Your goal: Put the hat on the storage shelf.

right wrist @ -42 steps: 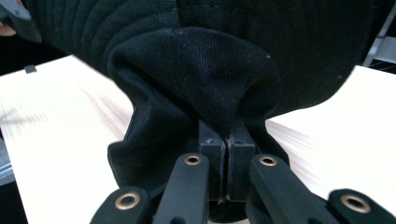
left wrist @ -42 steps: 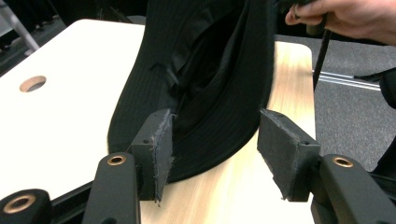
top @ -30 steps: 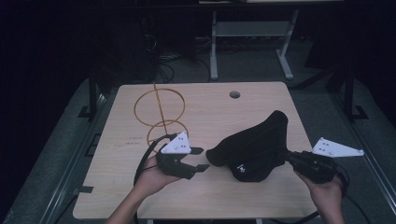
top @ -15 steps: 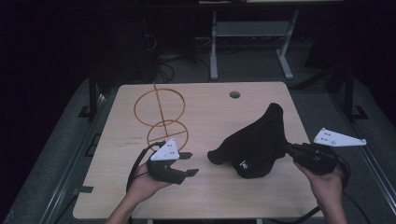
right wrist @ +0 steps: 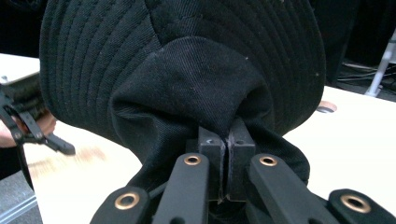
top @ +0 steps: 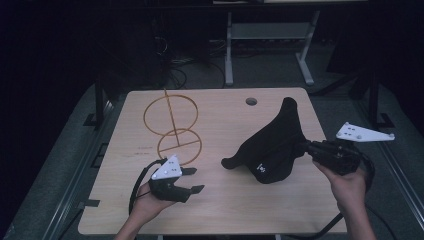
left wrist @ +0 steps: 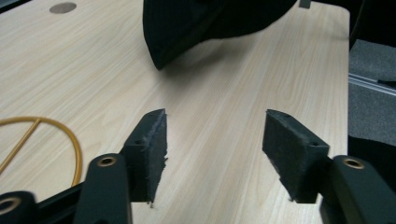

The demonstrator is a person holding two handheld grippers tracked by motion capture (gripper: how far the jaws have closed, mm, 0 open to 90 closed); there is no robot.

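A black brimmed hat (top: 272, 147) hangs tilted over the right half of the wooden table, its brim edge low near the middle. My right gripper (top: 304, 148) is shut on the hat's fabric (right wrist: 187, 88), its pads pinched together on a fold at the right side. My left gripper (top: 192, 181) sits low over the table's front left, held in a hand. Its jaws have just been opening and nothing lies between its pads (left wrist: 152, 149). The hat's brim (left wrist: 187, 32) hangs ahead of them, apart from them.
A gold wire stand (top: 172, 127) of two rings and an upright rod stands at the table's back left, just beyond the left gripper. A round cable hole (top: 251, 101) sits near the far edge. Dark floor, cables and a metal frame (top: 270, 45) surround the table (top: 225, 200).
The left gripper has drawn back toward the front edge and sunk, its jaws wider. The right gripper has risen, lifting the hat's right side.
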